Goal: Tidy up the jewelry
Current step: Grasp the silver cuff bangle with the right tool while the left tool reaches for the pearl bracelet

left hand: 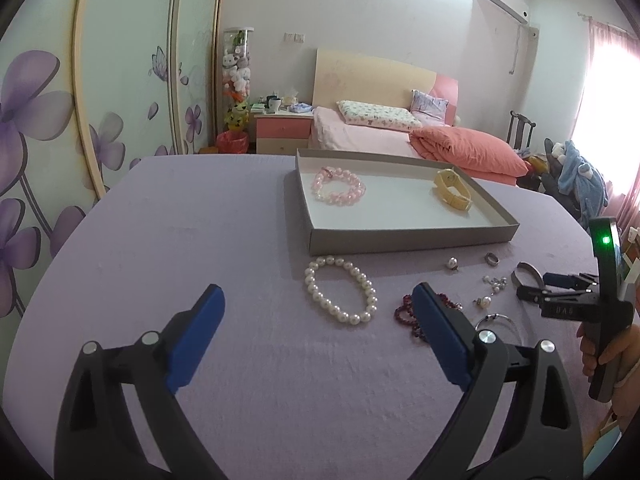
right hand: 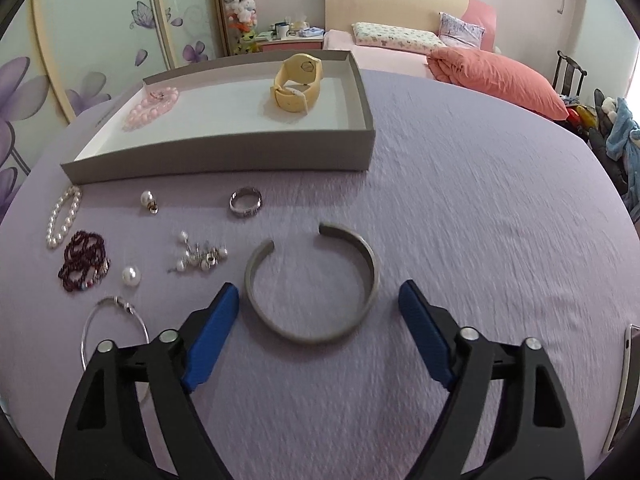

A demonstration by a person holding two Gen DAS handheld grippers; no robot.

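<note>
The right gripper (right hand: 318, 306) is spread wide and empty, with the grey open cuff bangle (right hand: 312, 286) lying flat on the lavender cloth (right hand: 460, 220) between its blue fingers (right hand: 212, 330), touching neither. This pickup looks to be the step in hand. The band is best pinched across its near curve, low to the cloth, since the thin metal may slip. The grey tray (right hand: 224, 154), ahead and slightly left, already holds a pink bead bracelet (right hand: 154, 106) and a yellow watch (right hand: 298, 82). The left gripper (left hand: 316, 320) is likewise wide and empty, the white pearl bracelet (left hand: 340, 290) lying just ahead.
</note>
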